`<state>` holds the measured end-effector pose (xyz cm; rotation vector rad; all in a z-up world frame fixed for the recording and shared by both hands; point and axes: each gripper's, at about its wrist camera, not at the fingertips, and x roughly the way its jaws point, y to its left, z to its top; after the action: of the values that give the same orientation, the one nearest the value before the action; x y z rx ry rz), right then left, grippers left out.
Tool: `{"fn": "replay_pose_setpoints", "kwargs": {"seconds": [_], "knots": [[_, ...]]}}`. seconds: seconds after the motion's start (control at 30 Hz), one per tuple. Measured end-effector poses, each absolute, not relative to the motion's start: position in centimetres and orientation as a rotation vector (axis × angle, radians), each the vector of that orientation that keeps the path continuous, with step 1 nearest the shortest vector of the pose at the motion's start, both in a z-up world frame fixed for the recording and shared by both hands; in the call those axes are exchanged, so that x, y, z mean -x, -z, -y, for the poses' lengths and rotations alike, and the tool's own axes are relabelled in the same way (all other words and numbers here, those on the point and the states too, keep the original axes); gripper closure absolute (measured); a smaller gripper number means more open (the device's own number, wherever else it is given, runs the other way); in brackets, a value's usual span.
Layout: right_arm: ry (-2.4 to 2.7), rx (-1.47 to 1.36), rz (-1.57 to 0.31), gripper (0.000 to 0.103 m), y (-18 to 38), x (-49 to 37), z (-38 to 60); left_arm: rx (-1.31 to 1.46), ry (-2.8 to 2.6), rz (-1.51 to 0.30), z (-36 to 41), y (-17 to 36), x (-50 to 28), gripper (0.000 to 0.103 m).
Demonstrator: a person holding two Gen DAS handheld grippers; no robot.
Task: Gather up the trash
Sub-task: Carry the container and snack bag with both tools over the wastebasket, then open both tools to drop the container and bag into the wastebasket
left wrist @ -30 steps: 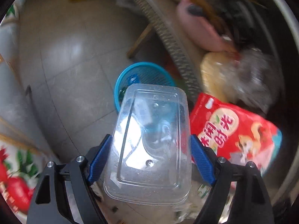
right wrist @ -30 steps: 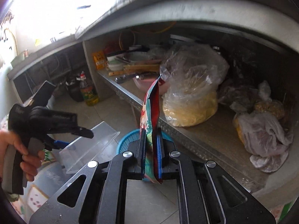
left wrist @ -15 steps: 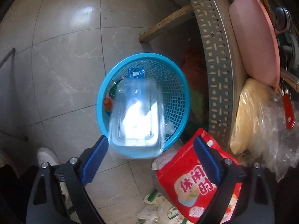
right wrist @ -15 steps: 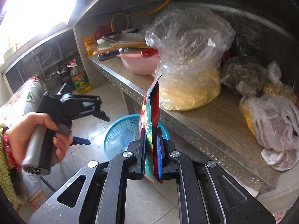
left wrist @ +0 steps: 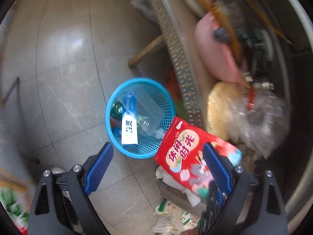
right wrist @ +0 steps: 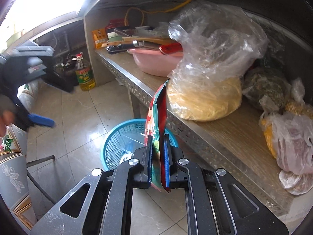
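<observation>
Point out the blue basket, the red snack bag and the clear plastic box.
blue basket (left wrist: 109, 117): left wrist view, left rim.
red snack bag (left wrist: 185, 146): left wrist view, printed front face.
clear plastic box (left wrist: 148, 109): left wrist view, its flat side, inside the basket.

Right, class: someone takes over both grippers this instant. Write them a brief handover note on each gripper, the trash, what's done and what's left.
Left gripper: open, holding nothing, above the floor near the blue basket.
Right gripper: shut on the red snack bag, held upright over the basket, beside the shelf edge.
Done: the clear plastic container lies in the basket with a white-and-blue carton.
Left: drop the snack bag into the basket. Crumpled wrappers lie on the floor near the basket; they look like the next pickup.
</observation>
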<state>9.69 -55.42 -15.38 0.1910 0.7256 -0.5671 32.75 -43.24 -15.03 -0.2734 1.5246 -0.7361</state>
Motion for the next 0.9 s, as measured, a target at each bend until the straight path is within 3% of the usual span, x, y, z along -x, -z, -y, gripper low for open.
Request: {"fn": "replay_pose_setpoints", "kwargs": {"seconds": [0.33,0.63,0.9], "knots": [[0.398,-0.191,-0.687,0.094,14.1,-12.8,53.1,0.191,0.817,-1.264,33.5,5.8,-29.9,0.013],[0.378,-0.062,-0.832,0.094,23.2,-20.7,51.5,0.122,0.856,-1.208,27.0,3.9,-26.4,0.013],[0.348,-0.116,-1.036,0.094,28.8,-21.6,52.4,0.095,0.854,-1.136,23.1,2.8,-24.6,0.013]]}}
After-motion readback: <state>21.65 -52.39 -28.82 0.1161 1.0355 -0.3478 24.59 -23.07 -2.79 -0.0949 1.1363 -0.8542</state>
